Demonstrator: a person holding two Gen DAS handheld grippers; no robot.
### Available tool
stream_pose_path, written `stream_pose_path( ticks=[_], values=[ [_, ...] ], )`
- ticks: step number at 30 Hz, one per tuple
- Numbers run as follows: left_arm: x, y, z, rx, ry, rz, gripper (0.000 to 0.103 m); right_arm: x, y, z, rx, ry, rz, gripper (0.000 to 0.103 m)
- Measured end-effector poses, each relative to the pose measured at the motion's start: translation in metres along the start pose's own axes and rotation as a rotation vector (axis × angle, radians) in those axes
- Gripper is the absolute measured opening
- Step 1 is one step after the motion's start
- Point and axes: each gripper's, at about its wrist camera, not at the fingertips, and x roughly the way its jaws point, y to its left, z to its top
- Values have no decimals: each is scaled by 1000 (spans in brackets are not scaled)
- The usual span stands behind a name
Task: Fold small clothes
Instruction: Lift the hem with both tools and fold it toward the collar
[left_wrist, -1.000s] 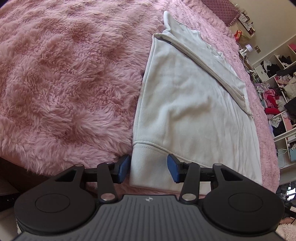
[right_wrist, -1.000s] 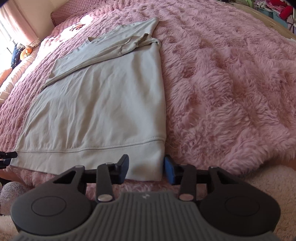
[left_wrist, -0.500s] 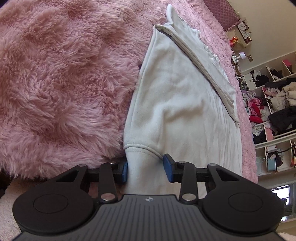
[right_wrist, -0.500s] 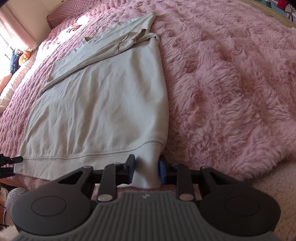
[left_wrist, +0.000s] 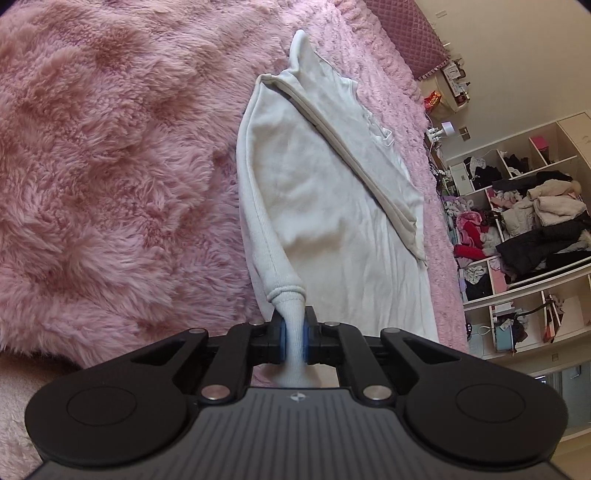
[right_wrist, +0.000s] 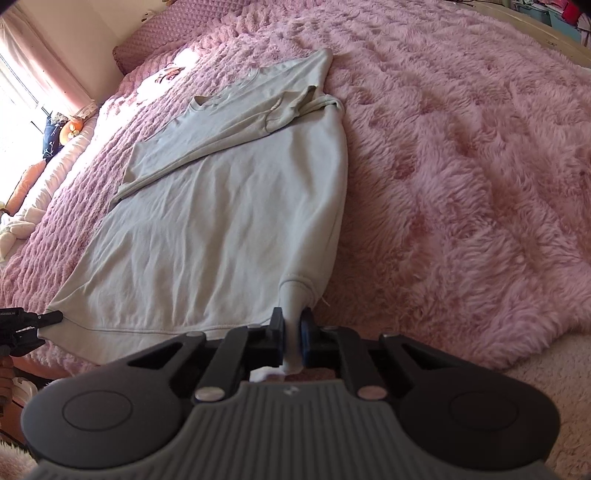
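A pale grey-white sweatshirt (left_wrist: 332, 206) lies flat on a fluffy pink blanket (left_wrist: 110, 166), its sleeves folded across the chest. My left gripper (left_wrist: 294, 338) is shut on the hem's left corner, which bunches between the blue pads. In the right wrist view the sweatshirt (right_wrist: 221, 221) stretches away from me, and my right gripper (right_wrist: 292, 338) is shut on the hem's right corner. The left gripper (right_wrist: 26, 326) shows at that view's left edge, at the other hem corner.
The pink blanket (right_wrist: 461, 166) covers the whole bed. Open shelves stuffed with clothes (left_wrist: 524, 221) stand past the bed's far side. Pillows and cushions (right_wrist: 55, 147) lie near a bright window at the head of the bed.
Both grippers have moved forward onto the hem corners and shut on them. The corners are now pinched and slightly lifted, pulling the side edges up.
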Motion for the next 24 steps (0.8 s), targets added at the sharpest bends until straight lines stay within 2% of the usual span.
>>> stream_pose_path(
  ticks=[11,16,24],
  values=[
    [1,-22,21,24,-28,-58,8,-15,3,20,41,-57,58,3],
    [0,-26,37,3,-72,-128,8,-18,5,34,50,-101,75,2],
    [6,-39,78,60,-129,-149,7,-11,15,87,45,-175,84,2]
  ],
)
